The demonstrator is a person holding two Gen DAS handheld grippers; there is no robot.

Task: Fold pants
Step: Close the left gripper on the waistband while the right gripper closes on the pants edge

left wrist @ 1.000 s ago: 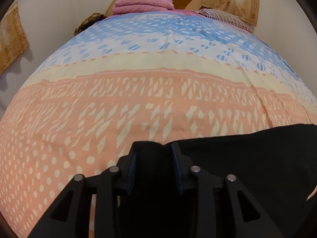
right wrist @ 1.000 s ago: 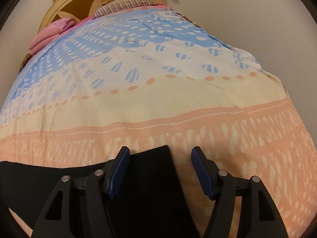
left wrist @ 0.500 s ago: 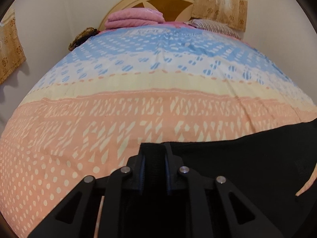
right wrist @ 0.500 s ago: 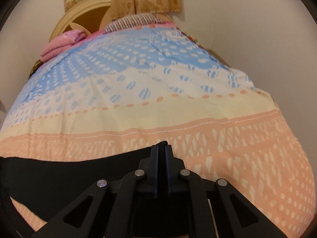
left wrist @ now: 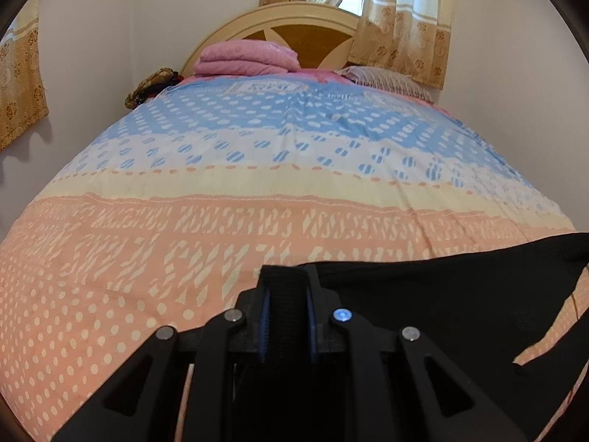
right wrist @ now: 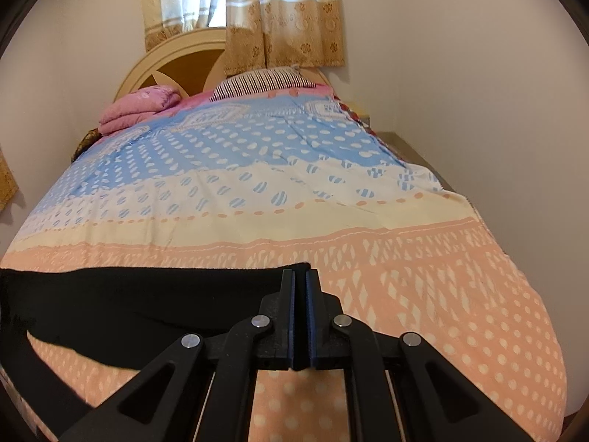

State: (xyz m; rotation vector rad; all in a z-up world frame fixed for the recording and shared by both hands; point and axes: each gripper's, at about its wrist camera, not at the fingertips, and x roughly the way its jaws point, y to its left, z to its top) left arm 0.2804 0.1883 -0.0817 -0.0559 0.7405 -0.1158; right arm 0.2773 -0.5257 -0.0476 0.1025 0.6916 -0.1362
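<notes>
Both grippers, left gripper [left wrist: 286, 287] and right gripper [right wrist: 300, 287], have fingers clamped on black pants [right wrist: 147, 294] stretched between them above the bed [right wrist: 257, 228].

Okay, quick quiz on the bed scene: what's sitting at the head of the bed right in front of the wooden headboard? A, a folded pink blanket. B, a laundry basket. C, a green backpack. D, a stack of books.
A: a folded pink blanket rests at the far end of the bed, against the rounded headboard, next to a striped pillow.
</notes>
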